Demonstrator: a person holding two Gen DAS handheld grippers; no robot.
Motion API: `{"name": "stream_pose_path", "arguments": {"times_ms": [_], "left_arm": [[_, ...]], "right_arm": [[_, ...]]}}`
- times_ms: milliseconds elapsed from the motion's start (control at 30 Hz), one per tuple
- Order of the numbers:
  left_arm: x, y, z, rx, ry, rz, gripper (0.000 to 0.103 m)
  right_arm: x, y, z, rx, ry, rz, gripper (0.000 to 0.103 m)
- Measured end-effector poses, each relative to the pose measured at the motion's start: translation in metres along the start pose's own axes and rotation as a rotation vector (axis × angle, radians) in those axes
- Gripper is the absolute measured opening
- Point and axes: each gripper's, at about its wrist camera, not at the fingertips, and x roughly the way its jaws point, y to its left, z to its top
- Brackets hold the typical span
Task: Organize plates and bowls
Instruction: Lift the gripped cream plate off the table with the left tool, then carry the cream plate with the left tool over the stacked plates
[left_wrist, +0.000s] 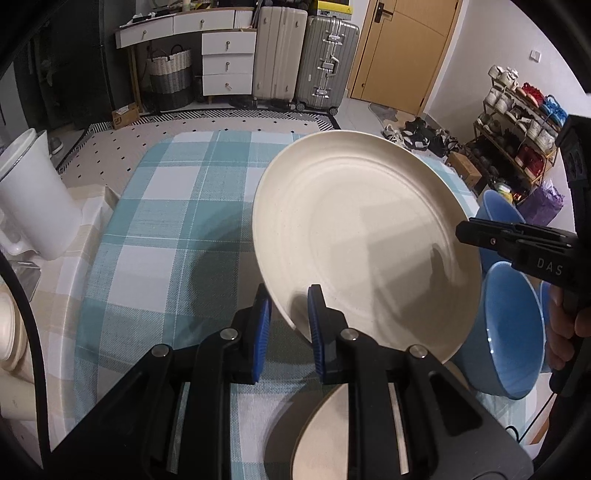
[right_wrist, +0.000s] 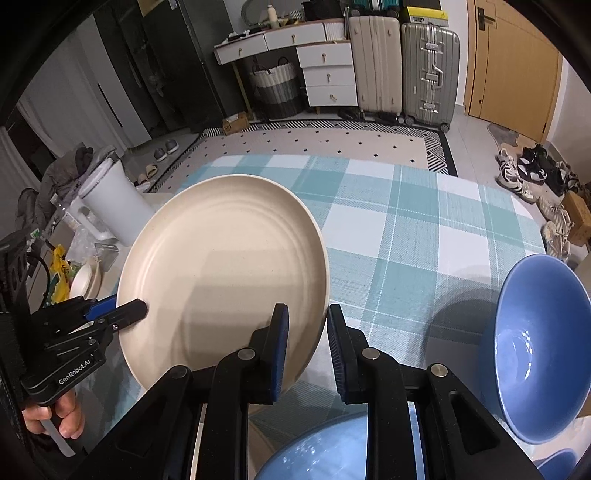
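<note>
My left gripper and right gripper clamp a cream plate at opposite rims; blue bowl at three o'clock.

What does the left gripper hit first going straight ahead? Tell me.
Nothing new: the left gripper is already shut on the cream plate, so the plate's rim blocks the line. Beyond lies the checked tablecloth.

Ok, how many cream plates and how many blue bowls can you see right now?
Cream plates: 2, the held plate and the lower plate
Blue bowls: 3, the right bowl, the near bowl and the corner bowl
Total: 5
The cream pile at the far left is too hidden to count.
</note>
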Motion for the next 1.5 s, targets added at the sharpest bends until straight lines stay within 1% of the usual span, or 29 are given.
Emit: {"name": "stream_pose_path", "arguments": {"times_ms": [233,467,800,1033,1267,1400,1500], "left_arm": [[-0.029,-0.004,-0.007,0.004,-0.033,-0.012,0.017],[-0.055,-0.012,-0.013,0.029,-0.058,-0.007,0.017],[-0.081,-0.021,-0.025,0.053,-0.080,-0.002,0.017],[-0.091,-0.020,-0.036,0.058,-0.080,-0.014,0.017],[-0.099,-0.015,-0.051,0.053,-0.076,-0.017,0.017],[-0.101,-0.013,-0.061,0.054,-0.070,-0.010,0.017],[-0.102,-0.010,-0.066,0.048,-0.066,-0.011,0.017]], "right_arm": [[-0.024,0.009,-0.010,-0.007,-0.035,0.014,0.022],[-0.047,0.016,-0.020,-0.006,-0.072,0.019,0.022],[-0.077,0.024,-0.032,-0.012,-0.118,0.033,0.022],[-0.090,0.026,-0.048,0.014,-0.132,0.078,0.023],[-0.095,0.035,-0.063,0.005,-0.146,0.084,0.023],[-0.097,0.043,-0.073,-0.017,-0.155,0.068,0.023],[-0.094,0.044,-0.080,-0.012,-0.146,0.073,0.023]]}}
